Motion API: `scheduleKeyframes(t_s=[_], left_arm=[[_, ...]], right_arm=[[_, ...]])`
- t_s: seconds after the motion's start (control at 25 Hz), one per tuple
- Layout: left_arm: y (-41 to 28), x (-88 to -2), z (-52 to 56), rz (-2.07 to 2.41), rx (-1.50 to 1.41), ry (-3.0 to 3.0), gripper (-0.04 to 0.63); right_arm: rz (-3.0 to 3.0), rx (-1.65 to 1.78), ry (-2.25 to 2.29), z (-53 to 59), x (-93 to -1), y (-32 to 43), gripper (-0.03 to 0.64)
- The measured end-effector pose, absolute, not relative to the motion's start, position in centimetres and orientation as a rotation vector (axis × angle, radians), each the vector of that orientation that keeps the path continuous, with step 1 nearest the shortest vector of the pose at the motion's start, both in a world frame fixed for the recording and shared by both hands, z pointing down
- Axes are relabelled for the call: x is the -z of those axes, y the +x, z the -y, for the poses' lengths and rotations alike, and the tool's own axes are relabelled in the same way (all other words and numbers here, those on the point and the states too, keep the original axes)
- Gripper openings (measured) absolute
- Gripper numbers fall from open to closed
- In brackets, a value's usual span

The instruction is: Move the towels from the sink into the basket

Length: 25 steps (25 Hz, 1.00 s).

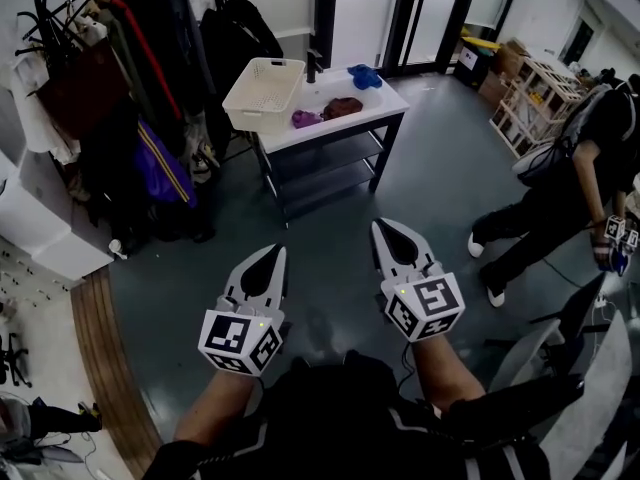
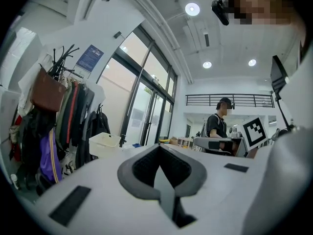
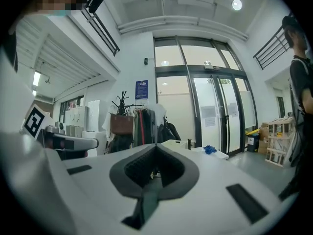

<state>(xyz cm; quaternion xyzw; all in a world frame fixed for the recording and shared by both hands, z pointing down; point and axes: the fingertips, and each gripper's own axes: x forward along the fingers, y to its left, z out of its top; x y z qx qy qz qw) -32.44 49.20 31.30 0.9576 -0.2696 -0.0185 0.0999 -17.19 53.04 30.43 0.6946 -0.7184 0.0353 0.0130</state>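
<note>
Left gripper (image 1: 273,260) and right gripper (image 1: 387,234) hover empty with jaws pressed together, well apart from the sink (image 1: 388,99). There the purple towel (image 1: 305,119), brown towel (image 1: 342,107) and blue towel (image 1: 365,75) lie beside the basket (image 1: 265,93). They look soft and light, so pinching a raised fold should do.

I see a white-topped table (image 1: 392,102) in the upper centre of my head view, standing on the grey floor (image 1: 330,223). A cream basket (image 1: 264,92) sits at its left end. Just right of it lie a purple towel (image 1: 305,119) and a brown towel (image 1: 342,107), with a blue towel (image 1: 364,75) further back.
</note>
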Motion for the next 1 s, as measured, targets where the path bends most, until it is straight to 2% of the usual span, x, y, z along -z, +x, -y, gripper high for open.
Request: scheduleKeyframes(t_s=[0.48, 1.0], left_arm=[[-32.1, -32.6, -45.9, 0.705, 0.081, 2.831, 0.003], [-25.2, -31.8, -37.6, 0.868, 0.072, 2.836, 0.003]], right_arm=[[2.165, -0.06, 2.151, -49.7, -31.2, -18.1, 0.003], [2.313, -0.039, 2.066, -40.0, -30.9, -10.9, 0.003]])
